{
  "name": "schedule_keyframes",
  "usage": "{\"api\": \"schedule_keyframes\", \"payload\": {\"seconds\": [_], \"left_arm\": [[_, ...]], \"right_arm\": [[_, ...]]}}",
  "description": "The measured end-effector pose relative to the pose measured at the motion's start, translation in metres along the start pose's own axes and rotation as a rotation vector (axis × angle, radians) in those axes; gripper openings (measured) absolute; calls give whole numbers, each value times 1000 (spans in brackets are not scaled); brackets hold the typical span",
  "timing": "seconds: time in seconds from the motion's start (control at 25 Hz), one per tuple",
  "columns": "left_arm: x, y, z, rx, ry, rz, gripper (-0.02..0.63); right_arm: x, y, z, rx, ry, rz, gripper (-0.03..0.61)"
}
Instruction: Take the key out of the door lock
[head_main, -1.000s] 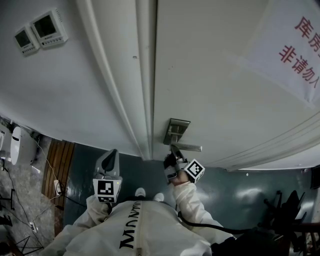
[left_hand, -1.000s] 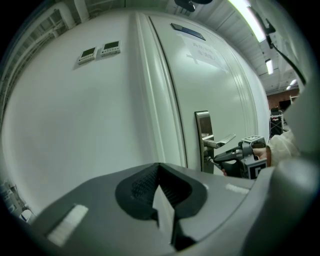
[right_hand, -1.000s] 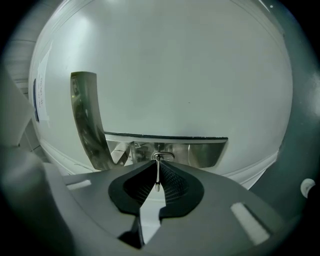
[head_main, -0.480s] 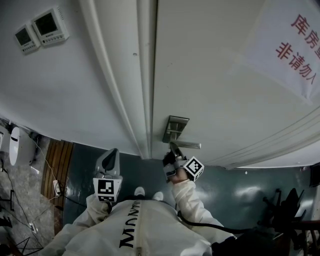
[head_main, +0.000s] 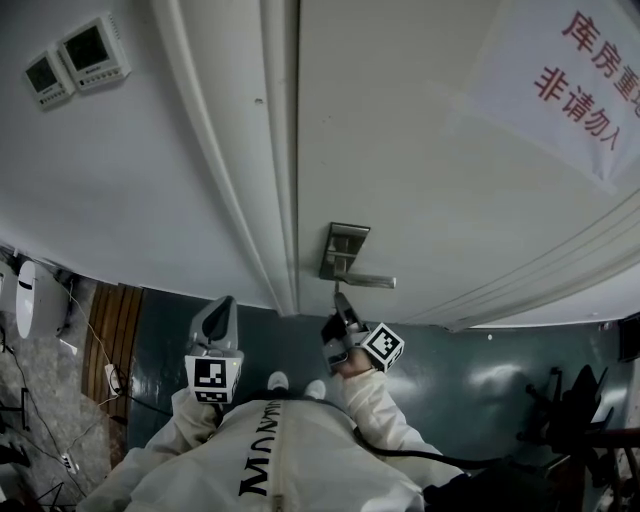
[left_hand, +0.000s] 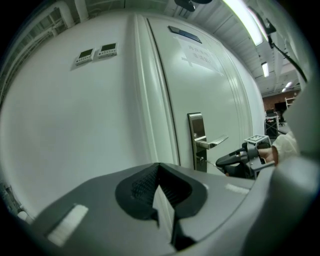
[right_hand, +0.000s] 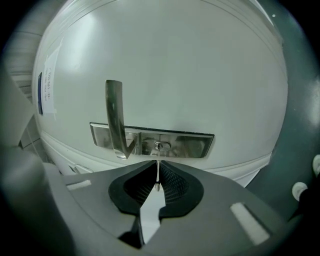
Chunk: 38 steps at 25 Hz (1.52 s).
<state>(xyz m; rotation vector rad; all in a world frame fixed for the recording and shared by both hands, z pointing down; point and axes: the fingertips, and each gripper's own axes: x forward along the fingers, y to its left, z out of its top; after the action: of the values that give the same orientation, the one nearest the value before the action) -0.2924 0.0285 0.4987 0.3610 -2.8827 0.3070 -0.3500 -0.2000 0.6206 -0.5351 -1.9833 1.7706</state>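
Right claw (right_hand: 157, 169) clamped on key (right_hand: 158, 156), key tip at keyhole of lock plate (right_hand: 192, 145) (beside lever handle (right_hand: 114, 117)), left claw (left_hand: 159, 169) closed, empty.

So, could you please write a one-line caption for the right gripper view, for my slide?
Right gripper clamps the key, its tip at the keyhole, beside the lever handle.

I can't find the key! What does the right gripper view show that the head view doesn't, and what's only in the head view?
Only the right gripper view: the keyhole and the key pinched in the right gripper. Only the head view: two wall control panels, the left gripper, the person's white suit. Both: the door, its lock plate, lever handle and paper sign.
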Motion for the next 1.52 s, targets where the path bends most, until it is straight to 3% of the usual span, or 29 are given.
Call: {"api": "schedule_keyframes", "payload": {"seconds": [0.24,0.48,1.08,1.32,1.52], "left_arm": [[2,-12,-1,-4,-5,-33,0],[10,-24,3,-4,-17,-65,0],[26,-49,9,4,-22,-120,0],[20,-59,6,0,-13,-111,0],[11,-66,5,-2,-9,-94,0]], "right_arm": [[-15,16,-4,-173,17,-17,21],[-30,27,2,-405,23,-100,23],[-66,79,6,-1268,39,-374,23],[-79,92,3,-1456,11,-412,23],[-91,96,5,-1445,8,-384,23]]}}
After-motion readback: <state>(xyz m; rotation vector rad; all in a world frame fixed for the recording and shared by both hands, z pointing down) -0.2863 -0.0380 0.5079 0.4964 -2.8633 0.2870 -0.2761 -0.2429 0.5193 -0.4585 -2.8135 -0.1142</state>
